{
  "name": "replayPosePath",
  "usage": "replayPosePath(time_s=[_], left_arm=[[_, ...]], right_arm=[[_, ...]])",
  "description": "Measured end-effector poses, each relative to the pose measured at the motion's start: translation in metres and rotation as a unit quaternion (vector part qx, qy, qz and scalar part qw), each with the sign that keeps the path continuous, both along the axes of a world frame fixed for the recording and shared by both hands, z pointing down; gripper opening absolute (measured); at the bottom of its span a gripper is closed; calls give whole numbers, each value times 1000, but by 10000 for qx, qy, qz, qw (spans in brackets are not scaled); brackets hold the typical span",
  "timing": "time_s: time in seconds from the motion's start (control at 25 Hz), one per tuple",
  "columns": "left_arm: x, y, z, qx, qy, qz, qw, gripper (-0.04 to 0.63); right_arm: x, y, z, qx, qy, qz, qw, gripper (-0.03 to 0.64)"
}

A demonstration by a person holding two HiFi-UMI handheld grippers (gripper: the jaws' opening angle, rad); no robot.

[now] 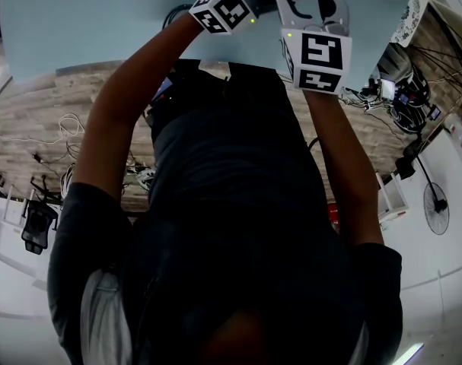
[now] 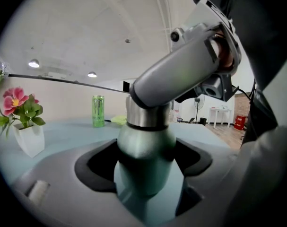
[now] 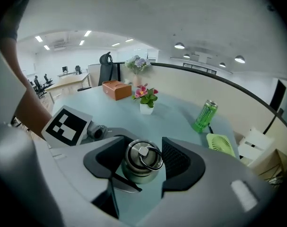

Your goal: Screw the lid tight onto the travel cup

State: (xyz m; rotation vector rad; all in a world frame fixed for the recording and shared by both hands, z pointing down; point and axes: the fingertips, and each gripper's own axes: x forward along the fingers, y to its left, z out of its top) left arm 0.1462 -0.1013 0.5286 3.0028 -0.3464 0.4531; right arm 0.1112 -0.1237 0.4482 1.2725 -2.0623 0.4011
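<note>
On the pale blue bench [image 3: 181,112], the pale green metal travel cup [image 2: 145,148] is standing upright. The left tongs [image 2: 144,169] are clenching its body from both sides, while the right tongs [image 3: 141,167] are gripping its steel ring-topped lid [image 3: 140,157] from above.

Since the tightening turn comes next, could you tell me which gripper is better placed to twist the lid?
Probably the right gripper: its jaws grip the lid from above, while the left gripper is closed on the travel cup body below, suited to holding it steady.
</note>
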Motion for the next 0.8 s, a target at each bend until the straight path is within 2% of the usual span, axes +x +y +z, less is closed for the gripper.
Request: replayPosePath(time_s=[0.12, 0.2, 0.32, 0.4, 0.48, 0.6, 0.72, 0.8], left_arm=[[0, 0, 0, 1, 1, 2, 10000, 413], [2, 1, -1, -5, 5, 6, 10000, 413], [2, 1, -1, -16, 12, 10, 10000, 413], [1, 0, -1, -24, 14, 19, 10000, 413], [1, 0, 0, -26, 15, 26, 10000, 413], [2, -1, 1, -22, 10, 24, 10000, 413], [2, -1, 1, -30, 5, 22, 10000, 413], [2, -1, 0, -27, 6, 23, 10000, 413]], right_arm=[[-1, 1, 1, -38, 163, -105, 9998, 249], [-2, 4, 3, -209, 348, -444, 9982, 249], [-8, 8, -3, -503, 418, -1389, 9881, 250], [-15, 12, -10, -647, 539, -2365, 9680, 250], [-19, 19, -12, -881, 815, -3480, 9298, 249], [-7, 32, 0, -1288, 1498, -4860, 8513, 249], [6, 32, 13, -1429, 2259, -5736, 7743, 250], [6, 32, 17, -1406, 2472, -6092, 7403, 247]])
